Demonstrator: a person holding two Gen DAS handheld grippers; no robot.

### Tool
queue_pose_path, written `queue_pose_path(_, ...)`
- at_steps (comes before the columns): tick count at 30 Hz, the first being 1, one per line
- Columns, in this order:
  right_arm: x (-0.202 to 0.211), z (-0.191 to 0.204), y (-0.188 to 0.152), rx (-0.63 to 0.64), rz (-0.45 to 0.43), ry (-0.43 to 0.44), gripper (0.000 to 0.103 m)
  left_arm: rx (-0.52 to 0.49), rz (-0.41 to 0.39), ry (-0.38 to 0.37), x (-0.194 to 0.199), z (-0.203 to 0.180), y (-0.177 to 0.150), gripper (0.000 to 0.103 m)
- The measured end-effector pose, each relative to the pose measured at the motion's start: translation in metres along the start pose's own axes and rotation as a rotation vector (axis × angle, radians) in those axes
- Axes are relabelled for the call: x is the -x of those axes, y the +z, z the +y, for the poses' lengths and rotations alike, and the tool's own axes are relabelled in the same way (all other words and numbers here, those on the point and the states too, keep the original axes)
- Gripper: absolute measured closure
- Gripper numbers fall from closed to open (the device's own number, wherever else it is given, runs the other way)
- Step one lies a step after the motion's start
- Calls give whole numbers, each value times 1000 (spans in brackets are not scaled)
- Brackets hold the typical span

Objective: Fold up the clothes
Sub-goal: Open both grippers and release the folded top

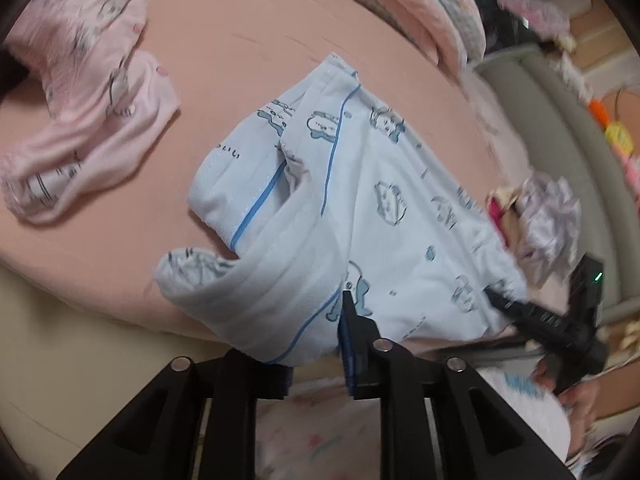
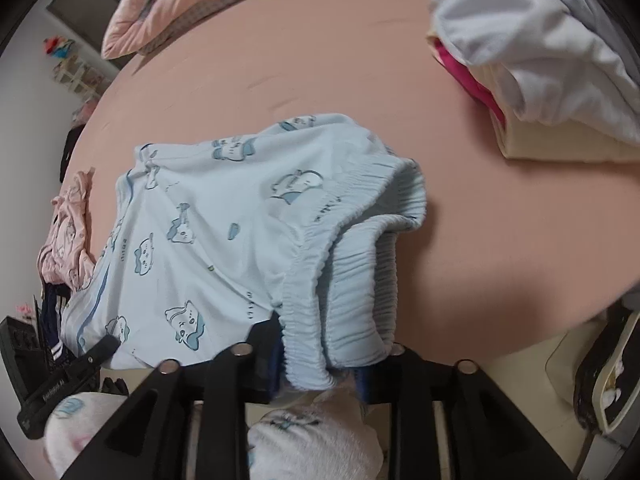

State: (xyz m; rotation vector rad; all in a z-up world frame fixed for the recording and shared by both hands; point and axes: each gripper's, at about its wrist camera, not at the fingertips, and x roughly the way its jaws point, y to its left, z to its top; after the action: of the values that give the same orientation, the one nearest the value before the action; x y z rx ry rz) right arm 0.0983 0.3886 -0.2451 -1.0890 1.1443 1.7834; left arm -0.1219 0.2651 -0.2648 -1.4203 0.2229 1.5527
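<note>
Light blue shorts (image 1: 380, 200) printed with cartoon animals lie doubled over on the pink bed sheet (image 1: 248, 20). The hem end hangs off the near bed edge, between the fingers of my left gripper (image 1: 316, 344). The jaws stand a little apart and the cloth sags loosely, covering the left finger. In the right wrist view the shorts (image 2: 208, 220) end in a gathered elastic waistband (image 2: 352, 280). It sits bunched between the fingers of my right gripper (image 2: 324, 348), whose jaws are parted and do not squeeze it. Each gripper also shows in the other's view: the right gripper (image 1: 520, 312) and the left gripper (image 2: 100, 350).
A crumpled pink pyjama piece (image 1: 92, 120) lies left of the shorts. A stack of folded clothes (image 2: 540, 80) sits to their right. A pink quilt (image 2: 180, 4) lies at the far side. The bed edge runs just below both grippers. A white fleece sleeve (image 2: 312, 440) is close under the right one.
</note>
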Motion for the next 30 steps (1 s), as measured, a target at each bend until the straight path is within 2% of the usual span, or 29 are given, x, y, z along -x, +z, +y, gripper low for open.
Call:
queue_pose_path(2,1,-2,0,-17,3,-24,58,-46,1,31,4,-7,0,76)
queue_pose_path(4,5,-5,0,-29,-5,-44,46,-86,5,65,7,-13,1,62)
queue_pose_path(6,10,-9,-1,-52,-17,-63,42,-101,-2,111,13,-15,1,52)
queue_pose_path(7,14,-11,-1,-64,-22,-67,41,-102,-5,114,17,-12,-2,51)
queue_pose_path(15,48,-6,2,-22,-88,-110,40,-95,-30,90,50,-11,0,45)
queue_pose_path(18,47,10,14,17,-104,-144,40,-129,-54,104,55,-17,7,35)
queue_pose_path(20,36,30,34,41,-102,-154,40,-144,-61,105,55,-20,12,34)
queue_pose_path(26,47,22,22,86,-96,-163,40,-148,-48,127,47,-21,25,34)
queue_pose_path(30,44,37,27,147,-104,-208,40,-181,-53,152,48,-27,35,34)
